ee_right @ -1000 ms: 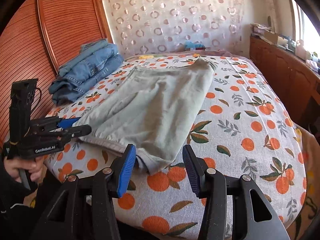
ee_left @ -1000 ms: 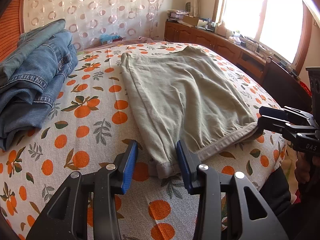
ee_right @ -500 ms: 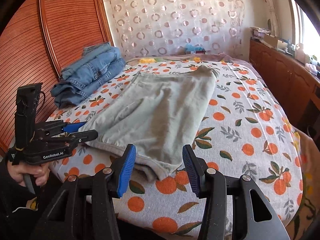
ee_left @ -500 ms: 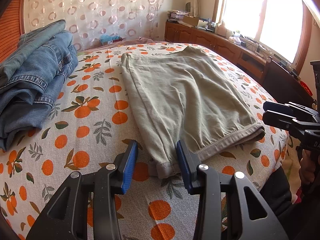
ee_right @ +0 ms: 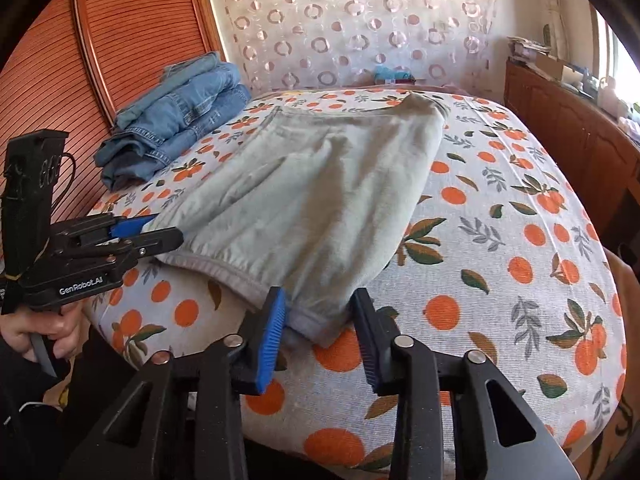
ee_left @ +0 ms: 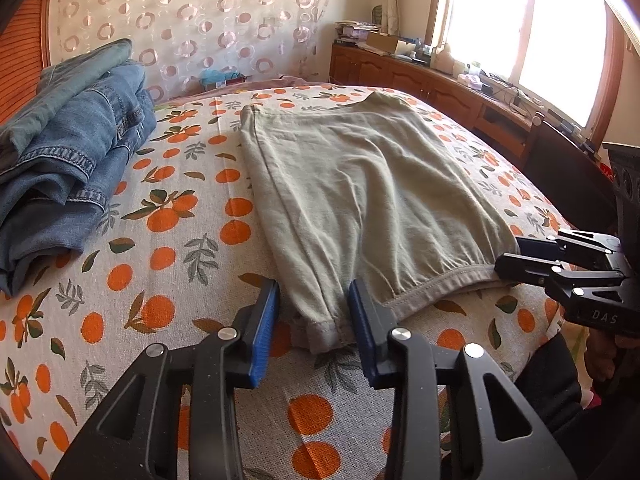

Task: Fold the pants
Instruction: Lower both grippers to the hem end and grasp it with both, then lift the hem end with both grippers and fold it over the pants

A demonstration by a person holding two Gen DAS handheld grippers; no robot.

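Pale green pants lie flat, folded lengthwise, on the orange-print bed; they also show in the right wrist view. My left gripper is open, its blue pads on either side of the pants' near left corner. My right gripper is open around the near right corner. Each gripper shows in the other's view, the right gripper and the left gripper, both at the waistband edge.
A stack of folded blue jeans sits at the bed's far left, also in the right wrist view. A wooden cabinet with clutter runs along the right under a window. A curtain and a slatted wardrobe stand behind.
My right gripper drew back from the bed, then came forward again until its open pads flank the pants' corner. My left gripper has edged slightly forward around its corner.
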